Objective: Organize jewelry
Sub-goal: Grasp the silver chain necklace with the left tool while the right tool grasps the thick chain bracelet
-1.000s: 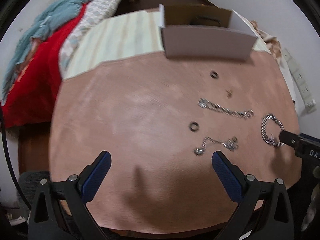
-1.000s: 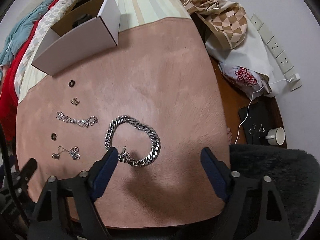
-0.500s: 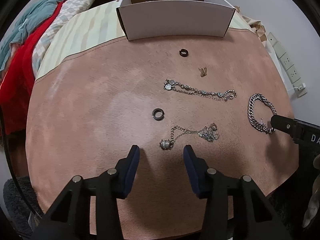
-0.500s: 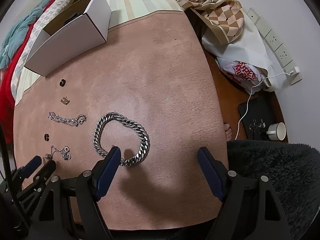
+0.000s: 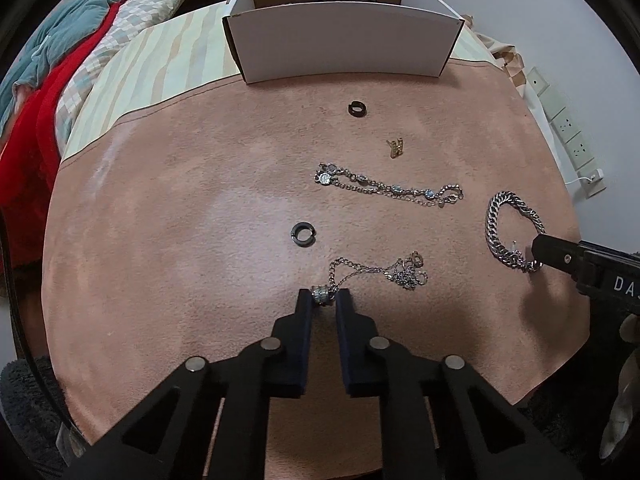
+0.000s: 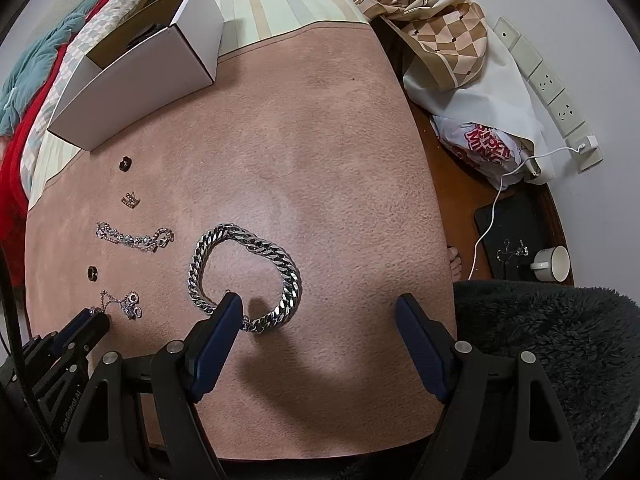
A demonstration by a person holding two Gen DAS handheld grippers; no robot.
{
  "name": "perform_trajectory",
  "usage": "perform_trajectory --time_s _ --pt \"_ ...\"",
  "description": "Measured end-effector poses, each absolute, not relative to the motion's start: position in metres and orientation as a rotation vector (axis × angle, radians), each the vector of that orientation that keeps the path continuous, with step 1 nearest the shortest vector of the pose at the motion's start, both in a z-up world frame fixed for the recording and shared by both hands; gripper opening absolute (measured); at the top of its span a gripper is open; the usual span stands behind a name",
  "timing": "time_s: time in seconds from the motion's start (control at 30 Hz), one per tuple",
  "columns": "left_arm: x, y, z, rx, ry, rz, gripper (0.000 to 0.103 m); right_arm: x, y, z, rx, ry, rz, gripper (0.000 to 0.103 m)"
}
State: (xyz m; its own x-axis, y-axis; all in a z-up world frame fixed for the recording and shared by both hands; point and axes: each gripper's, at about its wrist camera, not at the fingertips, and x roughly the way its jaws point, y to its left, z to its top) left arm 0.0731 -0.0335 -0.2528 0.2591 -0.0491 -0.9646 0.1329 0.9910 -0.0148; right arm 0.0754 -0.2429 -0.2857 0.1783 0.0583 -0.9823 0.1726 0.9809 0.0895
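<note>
The left gripper (image 5: pixel 324 295) is seen with its jaws clamped on the sparkly barrel-shaped charm (image 5: pixel 322 294) at the end of a thin silver necklace (image 5: pixel 376 270), whose chain is left trailing in a loose tangle on the pink suede-like mat (image 5: pixel 180 240) covering the table. The right gripper (image 6: pixel 320 306) is held with its jaws wide apart over the chunky silver curb-link bracelet (image 6: pixel 244 276), which is laid in a rough ring on the mat; the left fingertip (image 6: pixel 228 308) is parked over the clasp end, though actual contact can't be told.

Further up the mat, 2 small black hoop rings (image 5: pixel 303 234) (image 5: pixel 357 108) are spotted, well apart from each other, plus a little gold crown-shaped piece (image 5: pixel 396 148) and a finer silver bracelet with pale stones (image 5: pixel 390 188) stretched out in a line. A white cardboard box (image 5: pixel 344 40) is set open at the far edge of the mat, with something dark inside that can't be made out.
</note>
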Motion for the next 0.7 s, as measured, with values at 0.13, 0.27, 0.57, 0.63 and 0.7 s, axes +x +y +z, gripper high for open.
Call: perform_trajectory --time_s 0.13,0.27,0.57,0.63,0.7 --pt "0.073 -0.032 -0.252 0.073 1.295 -0.124 0.006 0.075 -0.244 -0.284 0.200 1.388 -0.079 0.080" --pt "0.072 -0.031 -0.248 0.069 1.281 -0.120 0.006 0.075 -0.245 -0.283 0.206 1.385 -0.076 0.080" --pt "0.072 -0.020 -0.236 0.055 1.245 -0.106 0.006 0.077 -0.237 -0.283 0.189 1.376 -0.054 0.069" --pt "0.071 -0.019 -0.235 0.056 1.238 -0.104 0.006 0.078 -0.233 -0.282 0.168 1.364 -0.057 0.053" --pt "0.072 -0.019 -0.233 0.062 1.227 -0.104 0.006 0.078 -0.230 -0.279 0.137 1.347 -0.064 0.028"
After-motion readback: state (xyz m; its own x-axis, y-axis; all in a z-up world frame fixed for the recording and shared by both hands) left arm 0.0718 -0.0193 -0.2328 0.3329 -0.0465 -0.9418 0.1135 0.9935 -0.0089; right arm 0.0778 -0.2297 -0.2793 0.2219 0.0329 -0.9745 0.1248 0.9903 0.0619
